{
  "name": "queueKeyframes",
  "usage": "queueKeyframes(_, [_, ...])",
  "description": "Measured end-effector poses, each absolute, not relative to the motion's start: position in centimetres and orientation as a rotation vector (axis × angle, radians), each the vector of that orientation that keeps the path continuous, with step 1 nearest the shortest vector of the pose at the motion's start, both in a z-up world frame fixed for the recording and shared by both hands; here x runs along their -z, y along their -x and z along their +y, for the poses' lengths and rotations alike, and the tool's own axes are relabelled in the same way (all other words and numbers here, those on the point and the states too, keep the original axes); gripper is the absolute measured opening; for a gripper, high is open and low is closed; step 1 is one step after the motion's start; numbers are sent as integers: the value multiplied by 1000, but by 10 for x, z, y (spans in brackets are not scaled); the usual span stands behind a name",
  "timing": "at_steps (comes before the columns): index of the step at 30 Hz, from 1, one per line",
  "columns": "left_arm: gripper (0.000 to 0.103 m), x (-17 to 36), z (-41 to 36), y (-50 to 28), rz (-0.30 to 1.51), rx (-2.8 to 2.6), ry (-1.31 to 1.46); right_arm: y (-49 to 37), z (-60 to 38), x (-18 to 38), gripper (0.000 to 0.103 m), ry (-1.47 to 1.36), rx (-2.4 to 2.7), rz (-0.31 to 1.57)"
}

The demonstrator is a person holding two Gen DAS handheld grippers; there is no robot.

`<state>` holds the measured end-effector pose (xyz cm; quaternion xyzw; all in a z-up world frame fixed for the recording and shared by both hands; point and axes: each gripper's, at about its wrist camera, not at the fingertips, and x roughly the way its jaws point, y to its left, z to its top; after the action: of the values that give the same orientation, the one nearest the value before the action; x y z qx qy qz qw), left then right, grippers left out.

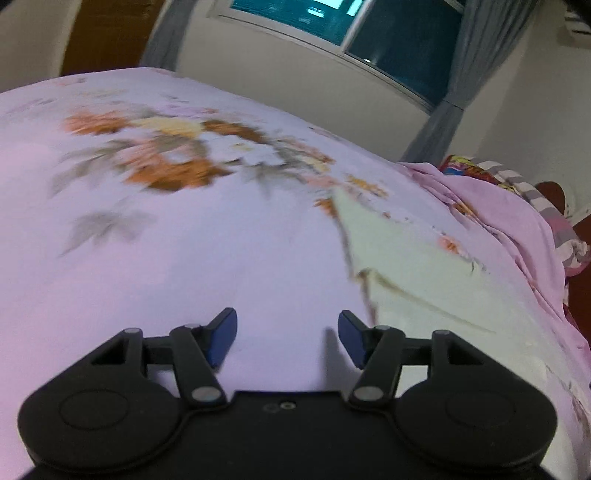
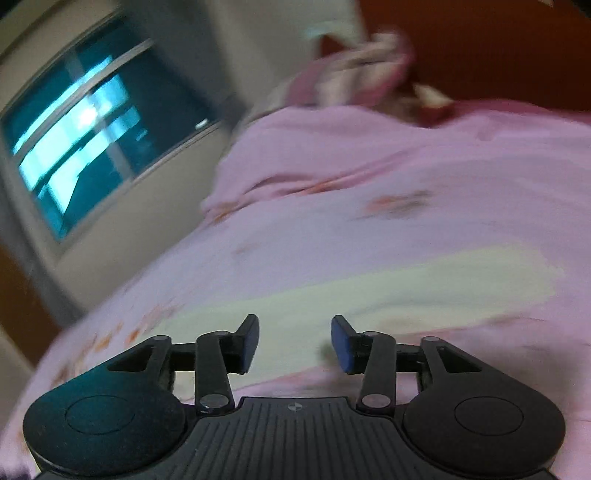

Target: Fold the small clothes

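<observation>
A pale cream-white small garment (image 1: 417, 266) lies flat on the pink floral bedsheet (image 1: 192, 236), to the right of my left gripper (image 1: 287, 338). The left gripper is open and empty, low over bare sheet, with its right finger close to the garment's near corner. In the right wrist view the same garment (image 2: 388, 288) stretches as a pale band just beyond my right gripper (image 2: 294, 341). The right gripper is open and empty, hovering at the garment's near edge. Both views are blurred.
Bunched pink bedding and striped clothes (image 1: 554, 218) pile at the bed's far right by a dark red headboard (image 2: 480, 48). A window (image 1: 332, 22) with grey curtains (image 1: 461, 81) is on the wall behind the bed. The bed's edge (image 2: 122, 291) drops off at left.
</observation>
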<state>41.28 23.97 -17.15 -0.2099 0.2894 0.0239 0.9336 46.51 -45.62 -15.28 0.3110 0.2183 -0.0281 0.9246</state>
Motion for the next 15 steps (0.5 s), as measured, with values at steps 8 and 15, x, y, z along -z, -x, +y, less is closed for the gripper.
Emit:
queueKeyframes(8, [61,183,247,-399,552,-78,468,-424,-569,203,66,-1124,247,391])
queueKeyframes(15, [62,186,241,-397,548,-85,436,-439,-585,210,66,-1200,220,364])
